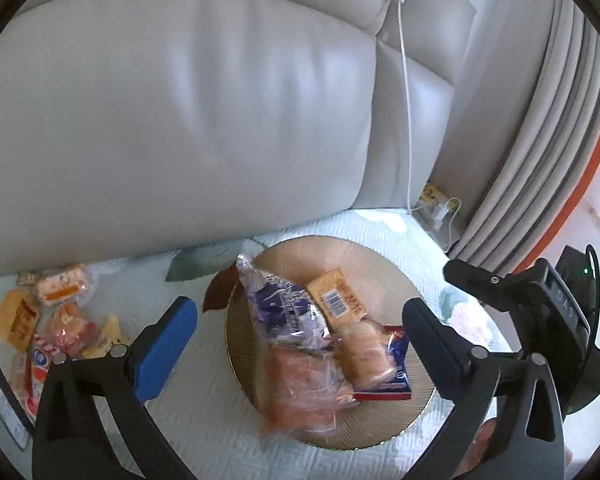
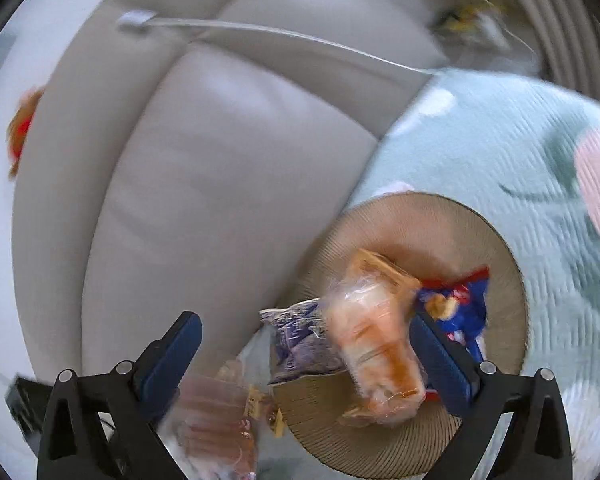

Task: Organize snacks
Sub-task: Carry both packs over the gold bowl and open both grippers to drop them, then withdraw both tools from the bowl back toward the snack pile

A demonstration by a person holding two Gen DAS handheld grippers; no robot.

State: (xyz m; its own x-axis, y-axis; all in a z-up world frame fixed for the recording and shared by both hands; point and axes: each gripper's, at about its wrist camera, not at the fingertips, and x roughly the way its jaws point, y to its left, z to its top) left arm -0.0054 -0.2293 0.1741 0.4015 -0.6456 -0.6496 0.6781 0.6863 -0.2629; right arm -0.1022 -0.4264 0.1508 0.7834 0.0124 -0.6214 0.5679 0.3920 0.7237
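A round golden plate (image 1: 380, 248) lies on the pale quilted cover. It holds a purple packet (image 1: 284, 312), an orange barcoded packet (image 1: 336, 296), a clear-wrapped bun (image 1: 364, 352), a blue and red packet (image 1: 396, 376) and a clear-wrapped pastry (image 1: 304, 388). My left gripper (image 1: 300, 332) hovers open over them, gripping nothing. In the right wrist view my right gripper (image 2: 306, 356) is open above the plate (image 2: 420, 220). The wrapped pastry (image 2: 380, 352) lies close to its right finger, with no pad pressing on it. A blurred packet (image 2: 220, 412) sits off the plate.
More loose snacks (image 1: 52, 316) are piled at the left on the quilted cover (image 1: 204, 420). A grey padded backrest (image 1: 180, 120) rises behind, with a white cable (image 1: 406, 80) hanging down it. Curtain folds (image 1: 540, 140) stand at the right. The other gripper's black body (image 1: 540, 292) is beside the plate.
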